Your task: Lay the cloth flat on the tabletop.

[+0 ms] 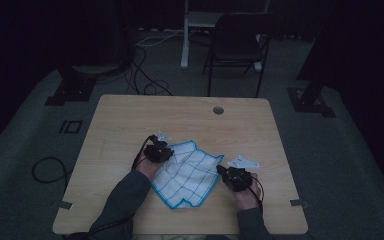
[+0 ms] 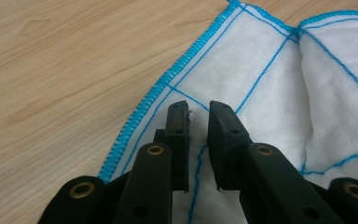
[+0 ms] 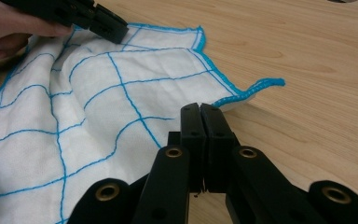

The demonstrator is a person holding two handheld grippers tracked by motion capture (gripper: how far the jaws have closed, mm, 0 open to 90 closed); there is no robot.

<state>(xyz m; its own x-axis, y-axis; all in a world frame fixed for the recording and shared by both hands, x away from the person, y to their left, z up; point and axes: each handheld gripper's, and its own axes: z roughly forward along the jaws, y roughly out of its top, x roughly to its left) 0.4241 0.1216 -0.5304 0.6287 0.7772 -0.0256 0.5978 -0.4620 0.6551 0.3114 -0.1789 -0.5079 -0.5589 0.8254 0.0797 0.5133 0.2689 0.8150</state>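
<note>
Wooden table (image 1: 130, 120) is dimly lit, and a white cloth (image 1: 187, 172) with blue lines is spread near its six o'clock edge. At nine o'clock of the cloth the left gripper (image 2: 198, 112) is held slightly open over the fabric, nothing pinched; at three o'clock the right gripper (image 3: 200, 108) is clamped shut, seemingly on the cloth's hem, likely to anchor it for folding

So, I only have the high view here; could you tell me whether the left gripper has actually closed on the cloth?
Observer: Not closed. The left gripper has a narrow gap between its jaws and is poised over the cloth, just inside its blue hem.
Operator: Thank you, and how does the right gripper stand?
Observer: The right gripper has its jaws pressed together at the cloth's edge. I cannot tell whether fabric is pinched.
Operator: Does the cloth lie flat there?
Observer: Not quite. The blue hem ripples up a little from the table beside those jaws.
</note>
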